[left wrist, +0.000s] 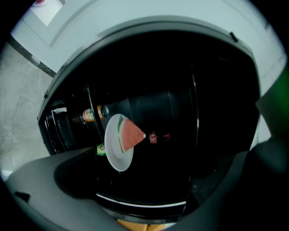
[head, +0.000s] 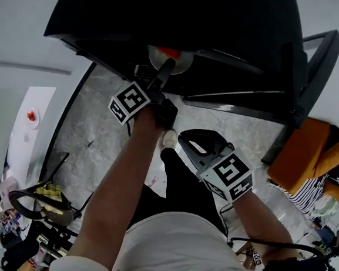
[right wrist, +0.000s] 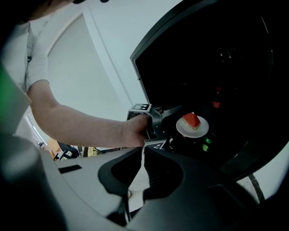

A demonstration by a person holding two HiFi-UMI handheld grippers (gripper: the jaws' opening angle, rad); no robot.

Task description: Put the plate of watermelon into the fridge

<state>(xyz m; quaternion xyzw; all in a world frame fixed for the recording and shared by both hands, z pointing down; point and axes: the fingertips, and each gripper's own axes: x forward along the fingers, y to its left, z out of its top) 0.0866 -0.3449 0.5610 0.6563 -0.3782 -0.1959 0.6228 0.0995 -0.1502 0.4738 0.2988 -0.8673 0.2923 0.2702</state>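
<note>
A white plate (head: 181, 63) with a red watermelon wedge (head: 170, 51) rests on a shelf inside the open black fridge (head: 206, 16). In the left gripper view the plate (left wrist: 116, 151) and wedge (left wrist: 132, 134) lie ahead of the jaws, apart from them. My left gripper (head: 165, 72) reaches into the fridge just short of the plate, its jaws spread wide with nothing between them. The right gripper view shows the plate (right wrist: 198, 130) level on the shelf and the left gripper (right wrist: 156, 118) beside it. My right gripper (head: 185, 138) hangs lower, outside the fridge, jaws shut on nothing.
An orange-labelled bottle (left wrist: 88, 115) and a green can (left wrist: 100, 149) stand in the fridge near the plate. The fridge door (head: 322, 59) stands open at the right. An orange bag (head: 303, 150) lies on the floor at the right; a cluttered cart (head: 45, 202) stands at the left.
</note>
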